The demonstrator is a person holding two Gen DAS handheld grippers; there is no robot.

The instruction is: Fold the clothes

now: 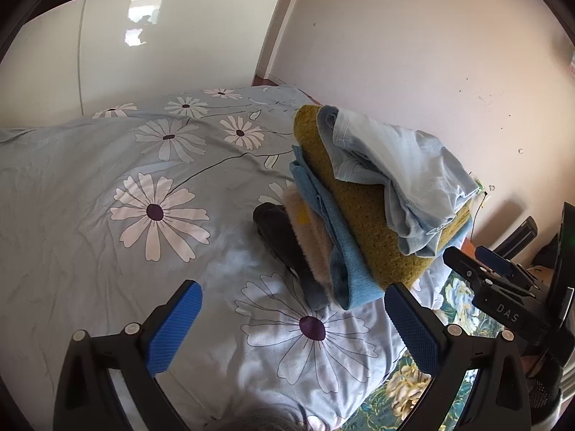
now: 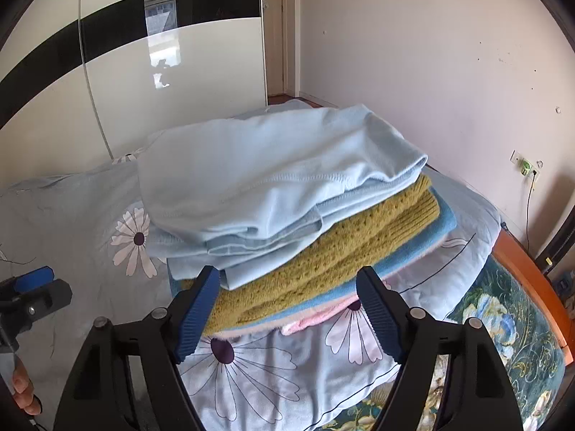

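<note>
Fingers [image 1: 176, 327] of the left gripper [image 1: 293, 327] stand spread wide and hold nothing, hovering over the flowered bedspread [image 1: 107, 179]. The right gripper [image 2: 287, 312] likewise has its fingers [image 2: 377, 316] spread apart and empty, pointing at the stack of folded clothes [image 2: 287, 222] just ahead of it.

From the left wrist view the stack sits at about two o'clock on the bed, near the wall [image 1: 431, 54]. On top lies a pale blue garment [image 2: 258, 179], a little rumpled. Beneath it come a mustard knit sweater [image 2: 305, 273], a brighter blue layer [image 2: 444, 221], a pink fuzzy piece [image 2: 309, 321], and a dark item [image 1: 284, 244] at the bottom, seen only from the left. A dark floral quilt [image 2: 503, 323] hangs at four o'clock.
</note>
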